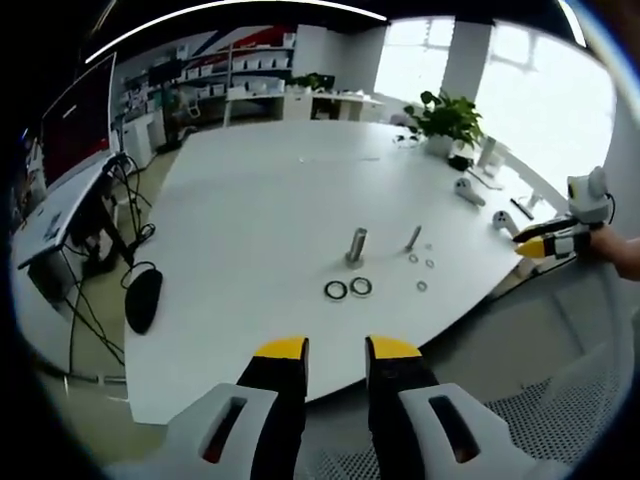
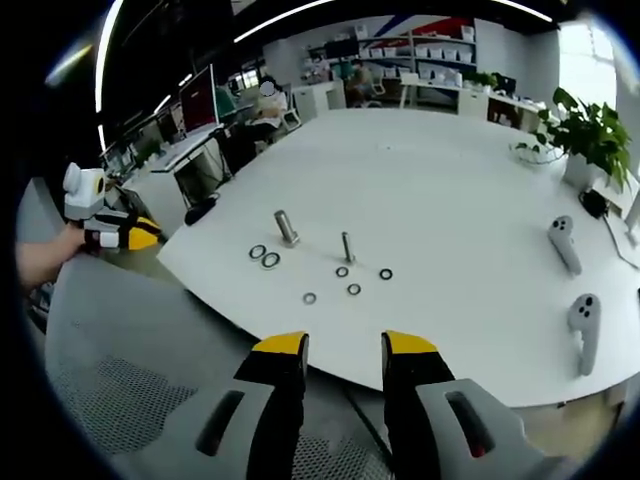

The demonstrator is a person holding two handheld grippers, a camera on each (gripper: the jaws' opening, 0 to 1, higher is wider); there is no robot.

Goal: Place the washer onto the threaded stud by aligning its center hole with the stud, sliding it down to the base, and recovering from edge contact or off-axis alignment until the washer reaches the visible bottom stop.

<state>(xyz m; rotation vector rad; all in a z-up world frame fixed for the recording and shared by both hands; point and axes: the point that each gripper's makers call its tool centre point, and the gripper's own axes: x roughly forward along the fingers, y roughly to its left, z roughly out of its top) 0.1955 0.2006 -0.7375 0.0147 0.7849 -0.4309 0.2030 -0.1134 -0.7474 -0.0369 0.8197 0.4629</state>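
Hovering short of the white table (image 2: 450, 180), right gripper (image 2: 343, 350) and left gripper (image 1: 336, 350) are both spread, empty — far ahead stand two studs (image 2: 286, 227) amid six washers (image 2: 386, 273).

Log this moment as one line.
phase: pre-grasp | left claw: open | right claw: open | washers: on table | studs: bare
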